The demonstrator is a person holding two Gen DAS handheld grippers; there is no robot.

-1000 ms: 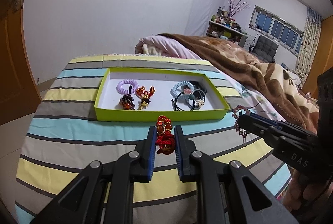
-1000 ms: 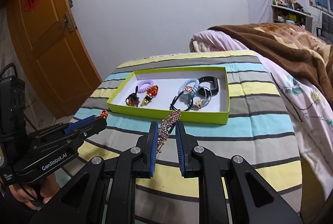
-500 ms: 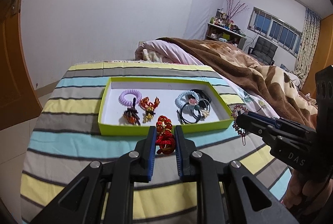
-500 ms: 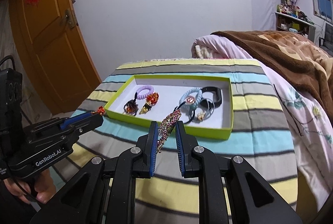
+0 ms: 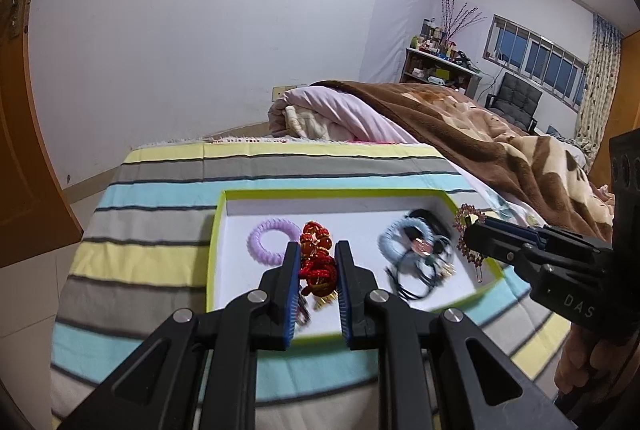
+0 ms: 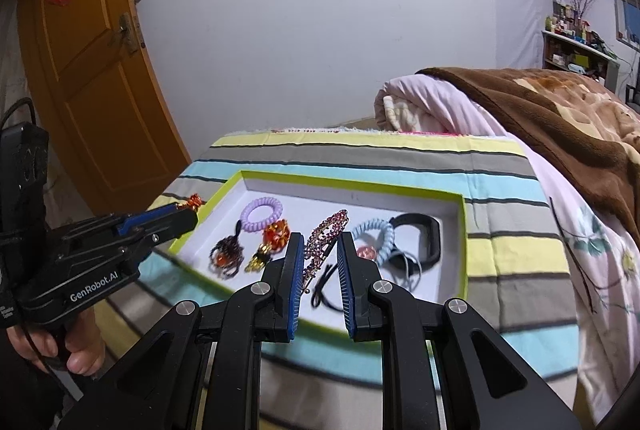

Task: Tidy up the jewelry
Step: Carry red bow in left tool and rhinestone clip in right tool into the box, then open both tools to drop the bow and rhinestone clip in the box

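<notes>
Right now both grippers hang over a lime-green tray (image 5: 213, 254) with a white floor, which lies on a bed spread with a striped cloth (image 5: 160, 190) in yellow, grey and light blue.

From the left wrist camera, the left gripper (image 5: 317, 280) is clamped on a red and gold knotted ornament (image 5: 318, 262), its blue pads pressing the ornament from both sides above the near left part of the tray. Just left of it in the tray lies a lilac coil hair tie (image 5: 269, 242). Towards the right of the tray sits a blurred heap of a light blue coil tie (image 5: 390, 244) and thin black hair bands (image 5: 416, 278).

In its own camera, the right gripper (image 6: 319, 280) holds a pink rhinestone hair clip (image 6: 325, 236) by its near end, and the clip slants up and away over the middle of the tray. Below and to its left lie a dark beaded piece (image 6: 226, 256) and an orange and gold clip (image 6: 272, 240); to its right is a black band (image 6: 422, 234) beside the blue coil.

A brown patterned blanket (image 6: 540, 106) is heaped on the bed at far right, and an orange wooden door (image 6: 92, 70) stands at left. A person's hand (image 6: 72, 342) grips the left gripper's handle.
</notes>
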